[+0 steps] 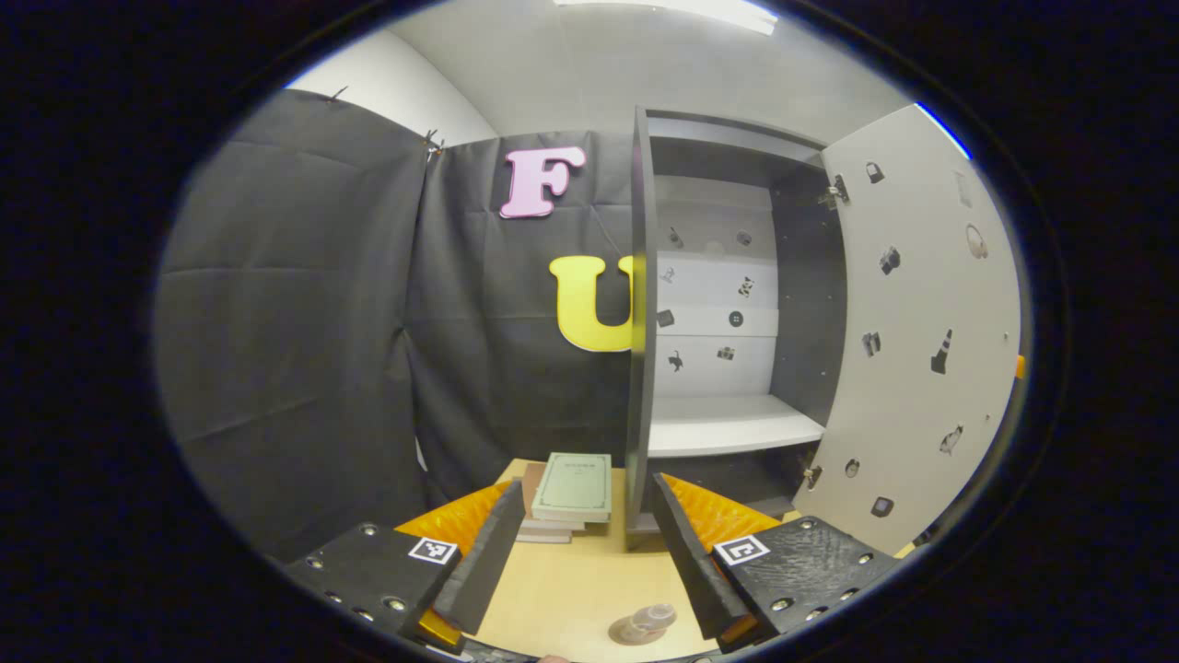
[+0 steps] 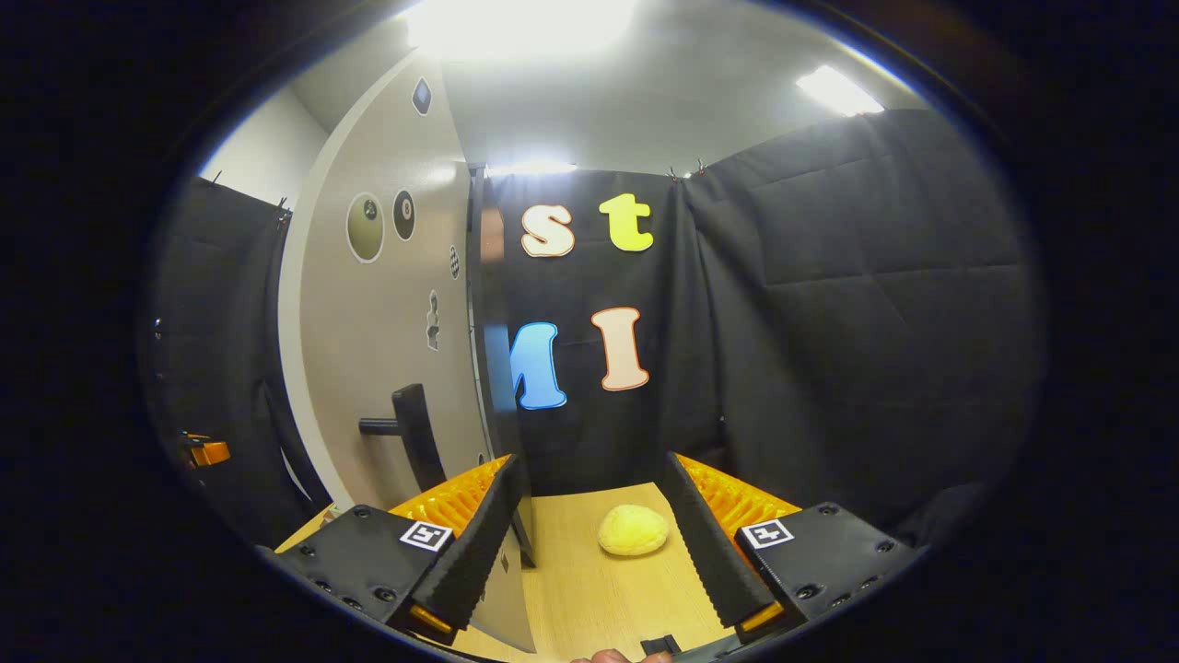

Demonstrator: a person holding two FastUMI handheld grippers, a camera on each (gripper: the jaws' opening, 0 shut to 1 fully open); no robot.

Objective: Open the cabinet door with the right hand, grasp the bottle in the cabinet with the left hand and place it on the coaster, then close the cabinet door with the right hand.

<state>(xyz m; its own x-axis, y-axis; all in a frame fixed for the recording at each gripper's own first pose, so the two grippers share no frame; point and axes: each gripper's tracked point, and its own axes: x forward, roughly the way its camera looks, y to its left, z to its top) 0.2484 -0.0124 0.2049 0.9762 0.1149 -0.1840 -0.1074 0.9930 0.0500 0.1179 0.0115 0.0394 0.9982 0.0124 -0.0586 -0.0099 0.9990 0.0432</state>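
Note:
The cabinet [image 1: 728, 276] stands with its door [image 1: 921, 322] swung wide to the right, and its white shelf [image 1: 728, 424] is bare. A small clear bottle [image 1: 652, 619] stands on a round coaster [image 1: 619, 635] on the wooden table, low between my left gripper's fingers and nearer the right one. My left gripper [image 1: 587, 488] is open above it and holds nothing. In the right gripper view the door's outer face [image 2: 387, 322] with its dark handle [image 2: 410, 437] is just left of my right gripper [image 2: 591, 465], which is open and apart from the handle.
A stack of books [image 1: 571, 488] lies on the table [image 1: 571, 589] by the cabinet's left wall. A yellow rounded lump [image 2: 634, 530] rests on the table between the right gripper's fingers, farther off. Black cloth walls close the booth in.

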